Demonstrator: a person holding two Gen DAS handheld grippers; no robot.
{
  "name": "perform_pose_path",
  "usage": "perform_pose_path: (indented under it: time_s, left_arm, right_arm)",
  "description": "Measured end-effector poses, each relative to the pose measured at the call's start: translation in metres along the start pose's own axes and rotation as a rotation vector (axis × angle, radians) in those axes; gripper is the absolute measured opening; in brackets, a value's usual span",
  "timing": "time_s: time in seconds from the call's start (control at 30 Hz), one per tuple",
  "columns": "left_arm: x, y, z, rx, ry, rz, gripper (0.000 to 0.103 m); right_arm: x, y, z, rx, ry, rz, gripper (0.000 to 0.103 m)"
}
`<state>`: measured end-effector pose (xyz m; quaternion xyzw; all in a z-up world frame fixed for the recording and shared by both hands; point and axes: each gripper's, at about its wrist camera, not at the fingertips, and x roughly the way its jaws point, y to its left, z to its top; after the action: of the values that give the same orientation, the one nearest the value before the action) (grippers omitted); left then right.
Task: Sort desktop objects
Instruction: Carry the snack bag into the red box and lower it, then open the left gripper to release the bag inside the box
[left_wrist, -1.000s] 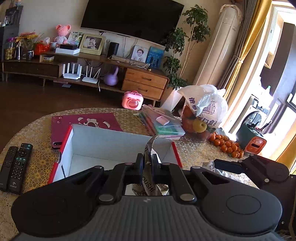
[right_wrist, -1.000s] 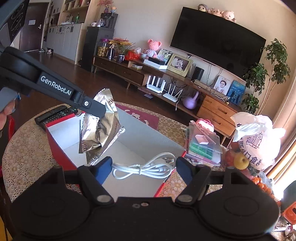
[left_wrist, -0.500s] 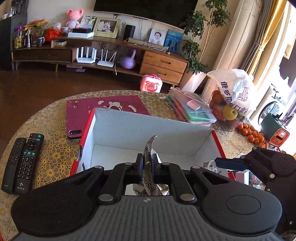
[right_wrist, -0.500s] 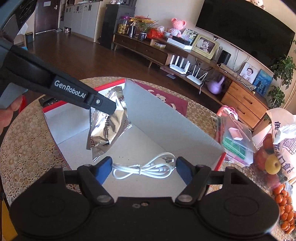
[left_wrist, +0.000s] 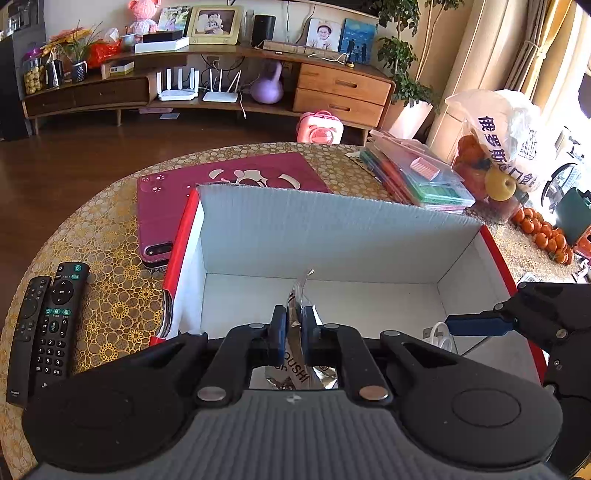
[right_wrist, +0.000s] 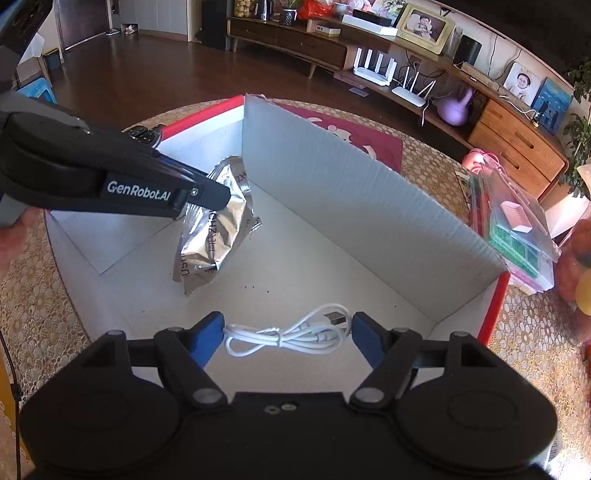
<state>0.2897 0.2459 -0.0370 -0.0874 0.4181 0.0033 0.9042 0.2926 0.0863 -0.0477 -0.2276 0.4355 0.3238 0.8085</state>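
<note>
The foil packet (right_wrist: 216, 225), crinkled silver with printed lettering, hangs clenched in the jaws of my left gripper (left_wrist: 293, 332), inside the open cardboard box (left_wrist: 332, 229), above its white floor. My left camera sees only a thin edge-on sliver of the packet pinched between the blue pads; my right camera shows its whole creased face, and the left gripper (right_wrist: 207, 194) reaching in from the side. My right gripper (right_wrist: 286, 332) has its jaws spread wide and released, one to each side of a coiled white USB cable (right_wrist: 288, 332) lying on the box floor; the left view catches only a small loop of that cable (left_wrist: 439, 332) beside one blue finger of the right gripper. The box has corrugated white walls and red outer edges, with one tall flap standing upright at the back. Left of the box on the counter (left_wrist: 110, 221), which wears a gold floral patterned cloth, lie two black remotes (left_wrist: 44, 325) side by side, seen in full only by the left camera. Farther back a magenta tablet case (left_wrist: 166, 199) lies flat, partly tucked behind the box. To the right sits a stack of clear plastic cases (left_wrist: 417, 177), then a plastic bag of fruit (left_wrist: 495, 147) and a heap of small oranges (left_wrist: 543, 236).
</note>
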Motion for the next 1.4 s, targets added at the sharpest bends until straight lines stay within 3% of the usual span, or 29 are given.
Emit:
perform_pose_path:
  time_s: [0.6, 1.03, 1.4]
  left_arm:
    - [0.017, 0.007, 0.006, -0.016, 0.076, 0.045, 0.007]
    - [-0.009, -0.003, 0.005, 0.009, 0.071, 0.121, 0.009]
    - [-0.041, -0.015, 0.000, 0.009, 0.047, 0.117, 0.009]
  right_arm:
    - [0.000, -0.007, 0.003, 0.021, -0.006, 0.020, 0.080]
    - [-0.034, -0.004, -0.004, 0.013, -0.058, 0.013, 0.083]
    - [-0.076, -0.002, -0.016, 0.031, -0.118, 0.019, 0.084]
